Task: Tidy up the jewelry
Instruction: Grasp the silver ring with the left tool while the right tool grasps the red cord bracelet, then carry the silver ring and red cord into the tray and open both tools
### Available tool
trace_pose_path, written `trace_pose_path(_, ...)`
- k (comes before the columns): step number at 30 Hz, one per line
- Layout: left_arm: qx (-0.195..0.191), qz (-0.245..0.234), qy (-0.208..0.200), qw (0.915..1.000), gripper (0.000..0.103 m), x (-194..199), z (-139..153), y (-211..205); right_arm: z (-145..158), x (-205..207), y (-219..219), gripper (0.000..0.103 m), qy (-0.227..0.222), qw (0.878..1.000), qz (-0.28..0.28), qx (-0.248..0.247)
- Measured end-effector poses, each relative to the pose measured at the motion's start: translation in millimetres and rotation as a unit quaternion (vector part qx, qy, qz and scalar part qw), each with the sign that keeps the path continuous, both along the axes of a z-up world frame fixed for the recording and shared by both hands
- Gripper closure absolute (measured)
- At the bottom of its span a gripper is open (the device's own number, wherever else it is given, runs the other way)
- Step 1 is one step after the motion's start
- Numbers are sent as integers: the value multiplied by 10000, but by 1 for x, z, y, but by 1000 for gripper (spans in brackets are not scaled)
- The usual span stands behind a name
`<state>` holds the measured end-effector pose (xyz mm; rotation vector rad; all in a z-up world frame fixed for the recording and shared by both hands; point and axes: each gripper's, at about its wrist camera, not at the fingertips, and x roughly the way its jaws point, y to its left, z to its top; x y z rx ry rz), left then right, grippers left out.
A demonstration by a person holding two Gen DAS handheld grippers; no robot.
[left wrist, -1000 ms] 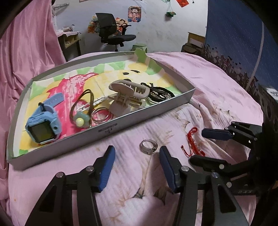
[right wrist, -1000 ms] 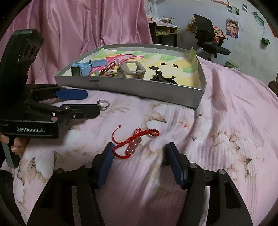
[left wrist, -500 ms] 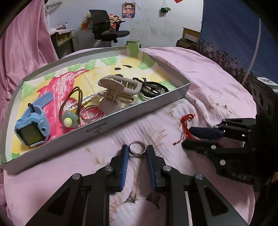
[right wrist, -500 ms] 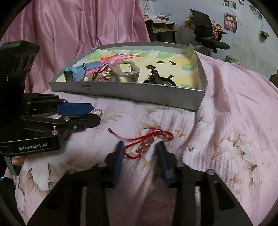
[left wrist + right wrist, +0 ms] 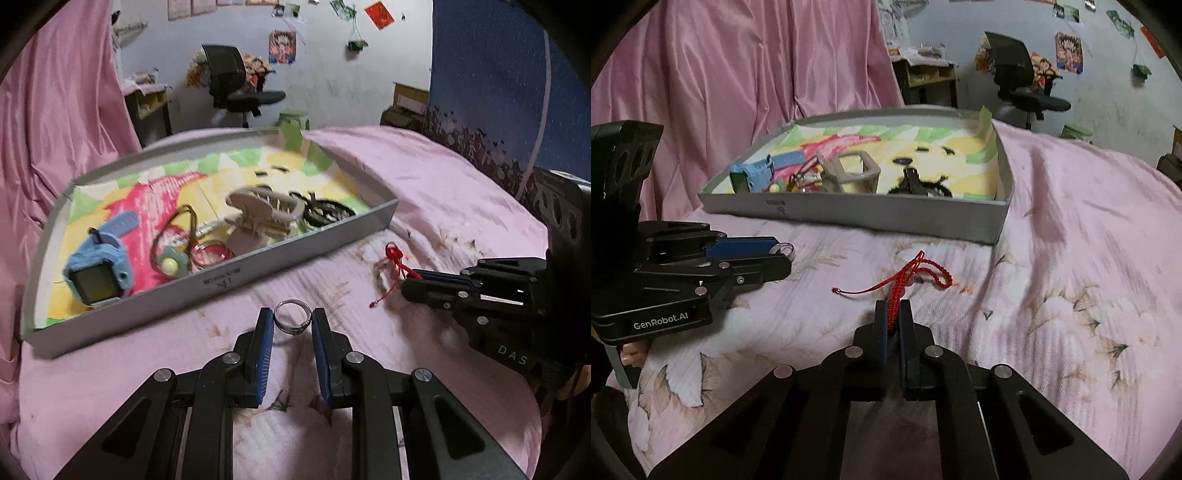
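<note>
Ring pinched in left gripper | red bracelet clamped in right gripper | both on bed, near tray

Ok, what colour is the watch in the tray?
Light blue, strap and case alike. The watch shows best in the left wrist view.

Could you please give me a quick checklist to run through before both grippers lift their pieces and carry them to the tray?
1. Left gripper closed on the silver ring: ok, a pad on each side of it.
2. Right gripper shut on the red string bracelet: ok, cord pinched between the pads.
3. Bracelet fully gathered: not ok, a loop and a loose end trail on the bedspread.
4. Beads on the bracelet secured: cannot tell, hidden.
5. Free room in the tray: ok, bare lining behind the hair claw.
6. Grippers apart from each other: ok.
</note>
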<state>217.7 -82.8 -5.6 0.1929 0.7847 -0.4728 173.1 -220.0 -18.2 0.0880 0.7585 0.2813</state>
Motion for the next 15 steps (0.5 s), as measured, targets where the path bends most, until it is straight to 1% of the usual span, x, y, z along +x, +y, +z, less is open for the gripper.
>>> trace_pose_path(7,-71,141,-275,9995,83,-5,9,5,19,-10,2,98,-531,9985,-58,-109)
trace_pose_path(15,-191,295,-554,9978,83,-8,20,10,31,-12,4,98,-843,9962,-85,-204)
